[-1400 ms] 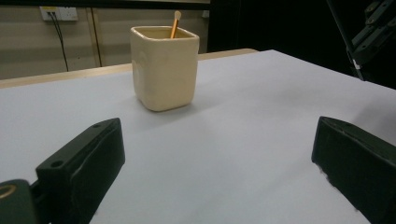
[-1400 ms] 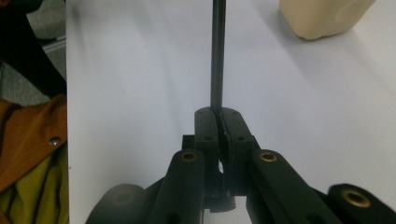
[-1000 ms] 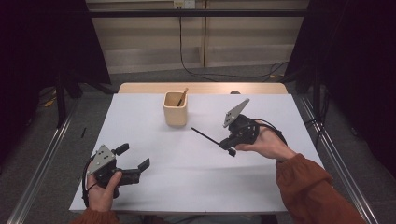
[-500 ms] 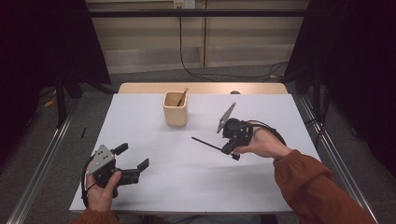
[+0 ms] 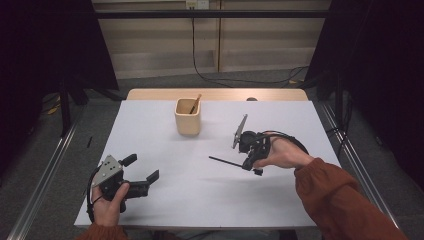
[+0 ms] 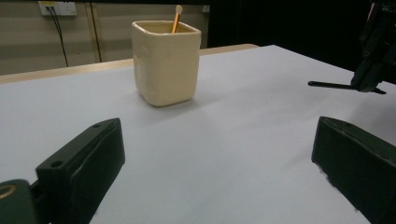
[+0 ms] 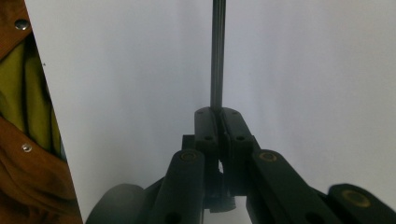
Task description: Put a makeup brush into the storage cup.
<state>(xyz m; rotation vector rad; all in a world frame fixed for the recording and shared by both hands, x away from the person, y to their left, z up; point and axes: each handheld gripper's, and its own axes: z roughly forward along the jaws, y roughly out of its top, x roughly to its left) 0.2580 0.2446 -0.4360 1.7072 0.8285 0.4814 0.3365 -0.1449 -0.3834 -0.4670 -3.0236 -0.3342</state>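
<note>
My right gripper (image 5: 246, 165) is shut on one end of a thin black stick (image 5: 224, 161), which points left, low over the white table (image 5: 150, 130). In the right gripper view the jaws (image 7: 218, 114) meet around the black stick (image 7: 217, 51), which runs straight ahead. A cream square cup (image 5: 188, 116) stands at the table's far middle with a wooden stick (image 5: 195, 103) leaning in it. At the front left my left gripper (image 5: 142, 167) rests open and holds nothing. The left gripper view looks between its wide jaws (image 6: 219, 140) toward the cup (image 6: 166, 63) and the right gripper (image 6: 371, 70).
The table's far edge shows a strip of bare wood (image 5: 220, 94). Metal rails (image 5: 45, 165) run along the floor on both sides. An orange sleeve (image 5: 340, 195) reaches in from the bottom right.
My right hand has rolled, so its grey plate now stands more on edge. The black stick has swung slightly toward the near side. My left gripper has stayed put.
</note>
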